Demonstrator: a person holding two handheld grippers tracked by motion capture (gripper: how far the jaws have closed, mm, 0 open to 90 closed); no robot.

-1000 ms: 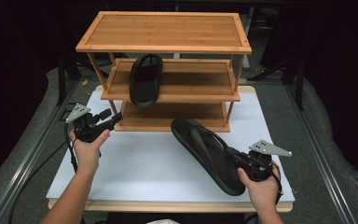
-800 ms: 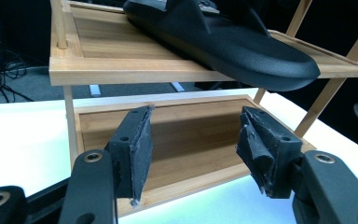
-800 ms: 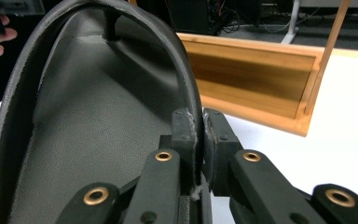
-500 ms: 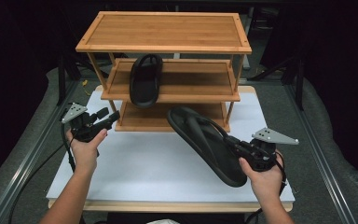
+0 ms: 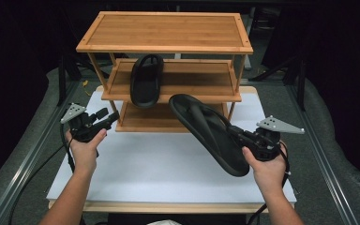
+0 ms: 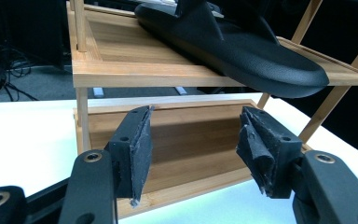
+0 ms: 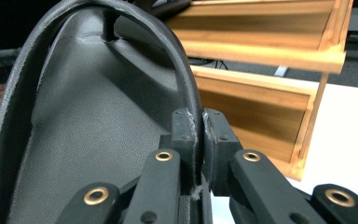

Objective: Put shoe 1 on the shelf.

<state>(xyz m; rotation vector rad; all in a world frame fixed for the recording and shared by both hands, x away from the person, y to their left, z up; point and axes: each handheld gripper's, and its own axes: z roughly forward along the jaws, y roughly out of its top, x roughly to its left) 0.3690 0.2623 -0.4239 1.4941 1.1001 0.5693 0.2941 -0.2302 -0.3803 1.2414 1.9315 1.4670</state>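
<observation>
A black flip-flop sandal (image 5: pixel 206 129) hangs tilted above the white table top, toe end toward the rack. My right gripper (image 5: pixel 236 135) is shut on its side rim; in the right gripper view the pads (image 7: pixel 185 128) pinch the sandal (image 7: pixel 84 116) edge. A second black sandal (image 5: pixel 146 80) lies on the middle shelf of the wooden three-tier rack (image 5: pixel 168 47), toe overhanging the front. My left gripper (image 5: pixel 111 117) is open with nothing between its fingers, level at the rack's left front; its view looks at the bottom shelf (image 6: pixel 191 135) with the shelved sandal (image 6: pixel 242 46) above.
The rack stands at the back of a white board (image 5: pixel 159 164) on the table. To the right of the shelved sandal, the middle shelf (image 5: pixel 201 82) is bare. Metal rails (image 5: pixel 328 154) run along both sides. Cables trail from both grippers.
My right gripper has lifted the sandal off the board and tilted it, carrying its toe toward the rack. The left gripper has stayed in place, open.
</observation>
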